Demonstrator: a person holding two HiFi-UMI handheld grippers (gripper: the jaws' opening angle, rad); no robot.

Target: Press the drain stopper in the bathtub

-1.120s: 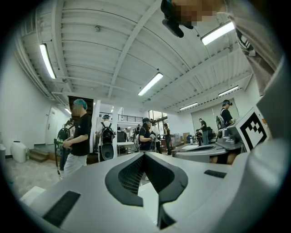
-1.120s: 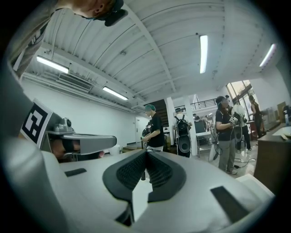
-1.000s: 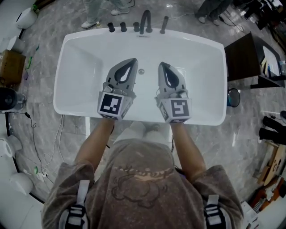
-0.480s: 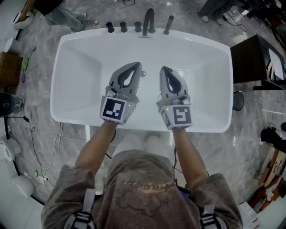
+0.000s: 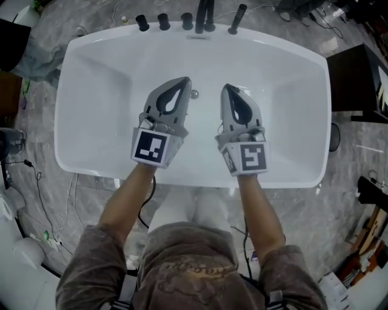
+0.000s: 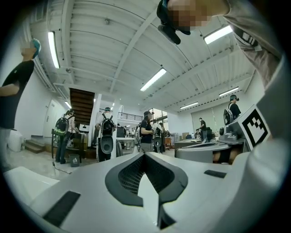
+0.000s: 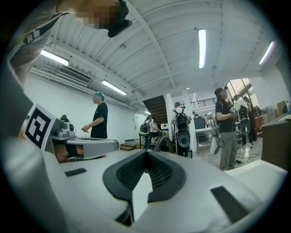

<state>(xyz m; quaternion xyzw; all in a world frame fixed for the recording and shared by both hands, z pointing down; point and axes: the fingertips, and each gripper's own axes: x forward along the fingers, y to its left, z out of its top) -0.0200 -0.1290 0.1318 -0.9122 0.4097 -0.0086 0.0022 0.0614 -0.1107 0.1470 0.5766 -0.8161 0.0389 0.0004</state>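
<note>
Bathtub (image 5: 91, 91) under left gripper (image 5: 183, 83) and right gripper (image 5: 228, 89), both closed, empty; drain stopper (image 5: 194, 94) near left gripper tip

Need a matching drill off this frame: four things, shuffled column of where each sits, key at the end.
Things:
1. drain stopper
2. black faucet
3. left gripper
4. dark cabinet

Places:
A. on the far rim of the bathtub
B. outside the tub, at the right
C. on the tub floor, beside a gripper tip
D. held above the tub, jaws shut

Pairs: 1-C, 2-A, 3-D, 4-B
</note>
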